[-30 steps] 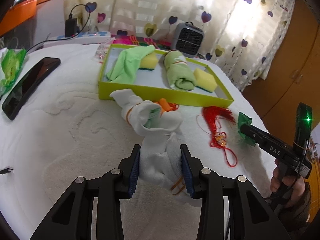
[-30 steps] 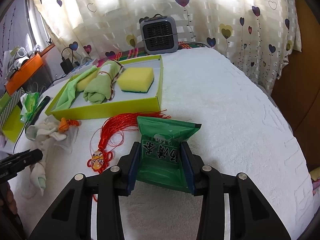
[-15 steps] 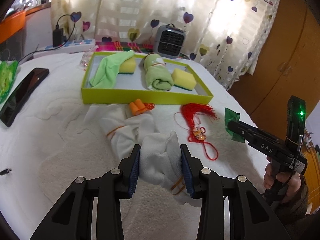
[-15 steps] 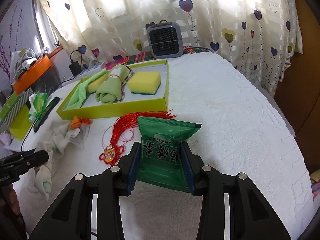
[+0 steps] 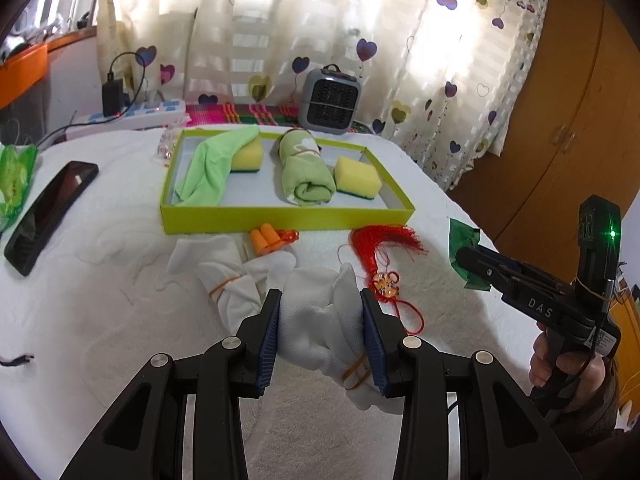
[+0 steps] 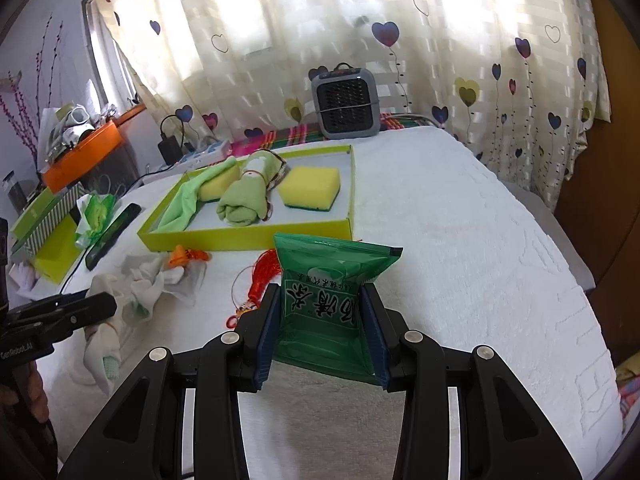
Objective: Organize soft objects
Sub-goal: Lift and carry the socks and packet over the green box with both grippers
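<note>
Your left gripper (image 5: 322, 334) clamps the white cloth (image 5: 316, 316); your right gripper (image 6: 320, 330) clamps the green packet (image 6: 332, 304), both short of the tray (image 5: 288, 216).

The right tool (image 6: 322, 322) is gripping a green packet (image 6: 326, 300) between its blue pads, holding it above the white bed (image 6: 460, 240). Beyond it, a yellow-green tray (image 6: 248, 236) is holding a light green cloth (image 6: 180, 206), a rolled green towel (image 6: 244, 200) and a yellow sponge (image 6: 310, 188). A red tassel (image 6: 260, 284) is lying just left of the packet, near a white cloth bundle (image 6: 148, 284). The left tool (image 6: 80, 308) is showing at the left edge.
</note>
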Tool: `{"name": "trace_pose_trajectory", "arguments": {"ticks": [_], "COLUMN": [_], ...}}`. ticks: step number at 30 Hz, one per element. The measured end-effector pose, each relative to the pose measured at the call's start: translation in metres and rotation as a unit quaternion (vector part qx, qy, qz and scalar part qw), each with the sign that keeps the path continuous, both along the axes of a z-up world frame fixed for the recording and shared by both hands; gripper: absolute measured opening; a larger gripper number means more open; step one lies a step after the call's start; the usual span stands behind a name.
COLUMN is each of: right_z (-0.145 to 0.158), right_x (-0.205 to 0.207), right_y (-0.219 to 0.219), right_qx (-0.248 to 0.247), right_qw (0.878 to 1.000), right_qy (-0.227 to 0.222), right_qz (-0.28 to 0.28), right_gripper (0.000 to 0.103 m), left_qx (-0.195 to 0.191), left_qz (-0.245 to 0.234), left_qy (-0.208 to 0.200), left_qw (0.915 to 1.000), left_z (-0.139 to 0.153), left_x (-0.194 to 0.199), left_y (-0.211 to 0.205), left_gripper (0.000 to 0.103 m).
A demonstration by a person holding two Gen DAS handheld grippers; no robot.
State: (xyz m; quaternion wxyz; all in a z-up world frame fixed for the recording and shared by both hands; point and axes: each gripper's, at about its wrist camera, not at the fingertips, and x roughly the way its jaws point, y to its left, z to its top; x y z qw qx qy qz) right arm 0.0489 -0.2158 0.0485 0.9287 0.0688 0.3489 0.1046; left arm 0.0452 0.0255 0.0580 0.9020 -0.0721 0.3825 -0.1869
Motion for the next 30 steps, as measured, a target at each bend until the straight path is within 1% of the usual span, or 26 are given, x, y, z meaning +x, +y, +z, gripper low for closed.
{"name": "trace_pose_trajectory", "arguments": {"ticks": [4,15,23,30], "right_z": [0.002,0.009,0.019,0.027], "right_x": [0.001,0.004,0.013,0.031], "right_y": [0.001,0.007,0.015,0.024], "right_qx": [0.001,-0.001,-0.007,-0.012], "right_qw": [1.0,1.0,1.0,0.999], "right_qy": [-0.002,-0.008,-0.018,-0.022], "right_qz": [0.002,0.01,0.019,0.032], "right_gripper": [0.041,0.041,0.041,0.041], "left_qx": [0.006,0.013,0.017,0.019], "left_qz": [0.002,0.007,0.01,0.013], "left_qy": [-0.011,-0.022,-0.033,-0.04], "left_qw": [0.9999,0.9996,0.9993,0.9989], "left_z": [0.007,0.014,0.022,0.027], "left_x": [0.002,0.011,0.028,0.049], "left_y": [-0.002,-0.001,0.002,0.004], "left_gripper": [0.037,0.037,0.037,0.037]}}
